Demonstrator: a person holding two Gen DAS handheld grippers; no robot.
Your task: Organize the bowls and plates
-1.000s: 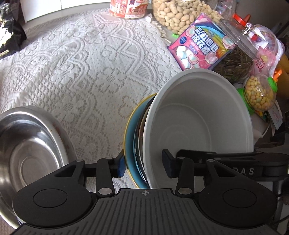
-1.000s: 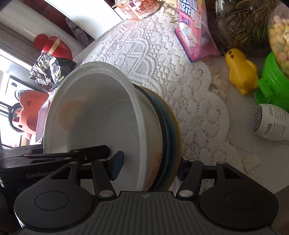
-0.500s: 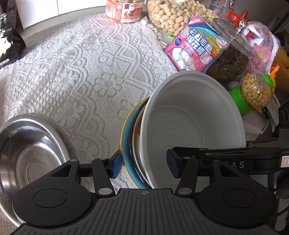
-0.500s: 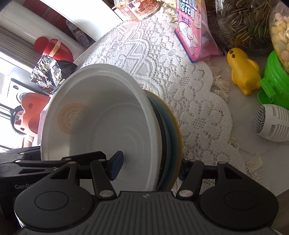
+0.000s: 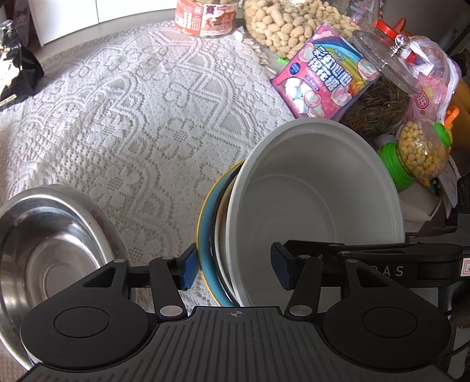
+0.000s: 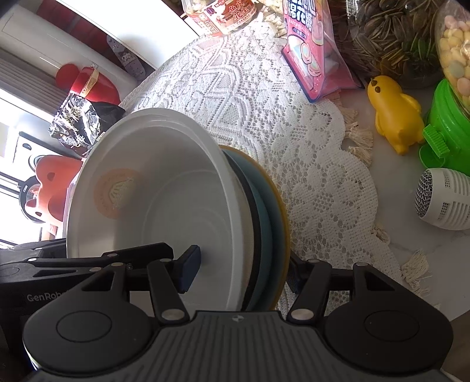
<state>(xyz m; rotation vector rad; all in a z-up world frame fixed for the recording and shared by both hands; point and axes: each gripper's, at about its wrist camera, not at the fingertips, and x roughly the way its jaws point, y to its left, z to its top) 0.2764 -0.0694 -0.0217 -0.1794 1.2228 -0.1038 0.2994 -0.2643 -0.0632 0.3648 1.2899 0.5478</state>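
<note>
Your left gripper [image 5: 233, 269] has its two blue pads on either side of a stack of dishes held on edge. One pad touches the back of the round blue plate with the yellow rim [image 5: 207, 223]. The other pad sits inside the big white plastic bowl [image 5: 317, 205]. It looks like it is pinching the stack.

Your right gripper [image 6: 243, 271] holds the same stack from the other side. Its left pad presses inside the white bowl [image 6: 152, 199]. Its right finger is behind the blue plate [image 6: 268, 217], so its pad is mostly hidden. It looks pinched on the stack too. Between the bowl and the plate you can see a thin dark rim and a white rim of other dishes, but you cannot tell what they are.

To the left of your left gripper, a shiny round metal bowl [image 5: 50, 249] sits on the white lace tablecloth [image 5: 132, 117].

Farther away, past the stack, stands a pink bag of marshmallows [image 5: 323, 70]. Beside it is a clear jar of dark seeds [image 5: 379, 102]. A small yellow duck toy [image 6: 393, 117] and a green-lidded jar of little candies [image 5: 423, 152] are near the cloth's edge. At the far back is a big jar of peanuts [image 5: 290, 23].
</note>
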